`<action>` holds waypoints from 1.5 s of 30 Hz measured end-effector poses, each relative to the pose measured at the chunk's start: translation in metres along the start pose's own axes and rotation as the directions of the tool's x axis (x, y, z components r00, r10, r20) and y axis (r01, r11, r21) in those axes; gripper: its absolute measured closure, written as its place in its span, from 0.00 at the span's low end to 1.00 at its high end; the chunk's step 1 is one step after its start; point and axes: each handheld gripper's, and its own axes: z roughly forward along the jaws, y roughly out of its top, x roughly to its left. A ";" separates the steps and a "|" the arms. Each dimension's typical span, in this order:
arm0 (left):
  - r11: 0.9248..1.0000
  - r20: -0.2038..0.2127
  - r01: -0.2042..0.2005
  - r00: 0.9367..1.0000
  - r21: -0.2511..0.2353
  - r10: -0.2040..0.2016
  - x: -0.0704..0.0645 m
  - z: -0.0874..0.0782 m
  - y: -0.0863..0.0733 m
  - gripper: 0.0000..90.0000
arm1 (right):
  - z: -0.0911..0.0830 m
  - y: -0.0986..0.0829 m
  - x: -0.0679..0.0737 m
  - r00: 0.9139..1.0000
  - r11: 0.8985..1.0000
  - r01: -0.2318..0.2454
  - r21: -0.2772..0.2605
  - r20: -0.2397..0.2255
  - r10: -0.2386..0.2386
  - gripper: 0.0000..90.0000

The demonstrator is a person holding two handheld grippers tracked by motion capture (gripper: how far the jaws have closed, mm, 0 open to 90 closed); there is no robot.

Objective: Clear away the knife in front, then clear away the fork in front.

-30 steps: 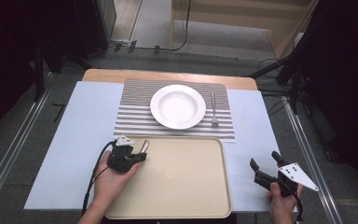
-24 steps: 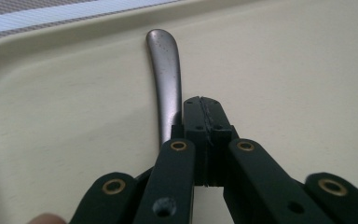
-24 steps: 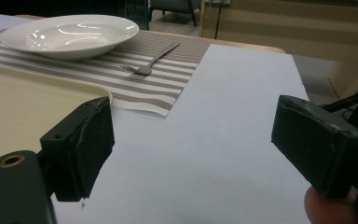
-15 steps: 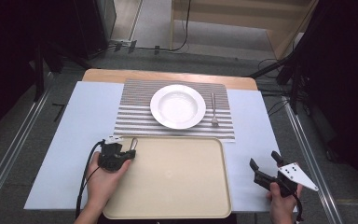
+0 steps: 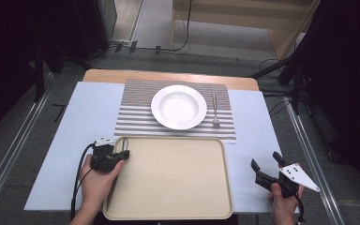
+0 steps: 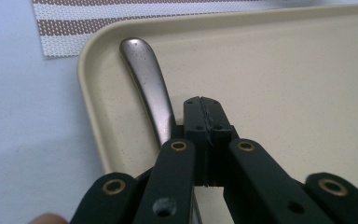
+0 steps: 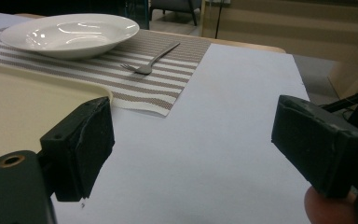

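Left gripper (image 5: pixel 122 153) sat at about 8 o'clock on the table, over the far-left corner of the tray (image 5: pixel 178 197); its black jaws were pressed flat together in the left gripper view, clenched, with a metal utensil handle (image 6: pixel 148 84) running just beside them on their left. Could not tell whether the jaws actually pinched it lower down, the contact was hidden under the gripper body. Handle was dull grey steel, smooth, slim, flaring to a rounded tip; working end hidden, so spoon or knife unknown. Long axis ran roughly 6 to 12 o'clock on the table, rounded tip toward 12, lying inside the tray's left rim near the corner. Tray was beige plastic, faintly speckled, rectangular with rounded corners and a raised lip. Right gripper (image 5: pixel 268 168) was held at about 4 o'clock over the pale blue sheet (image 5: pixel 258 122), jaws spread wide, nothing between them, blocky matte black pads (image 7: pixel 81 140). At 12 o'clock lay a brown-and-white striped woven placemat (image 5: pixel 131 117) with a glossy white round deep plate (image 5: pixel 178 106) and a steel fork (image 5: pixel 214 110) just right of it, tines toward 6.
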 end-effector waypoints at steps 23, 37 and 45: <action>0.948 0.079 -0.165 0.978 -0.273 0.193 0.006 -0.052 -0.003 0.00 | 0.000 0.000 -0.001 1.000 1.000 -0.007 0.006 0.007 0.007 0.15; 0.913 0.010 -0.119 0.991 -0.391 0.133 0.056 -0.081 -0.016 0.00 | -0.007 0.009 -0.004 1.000 1.000 -0.020 0.008 0.004 0.020 0.15; 0.913 0.019 -0.136 0.988 -0.385 0.155 0.068 -0.083 -0.019 0.00 | 0.002 0.023 0.001 1.000 0.999 -0.026 0.022 -0.005 0.027 0.15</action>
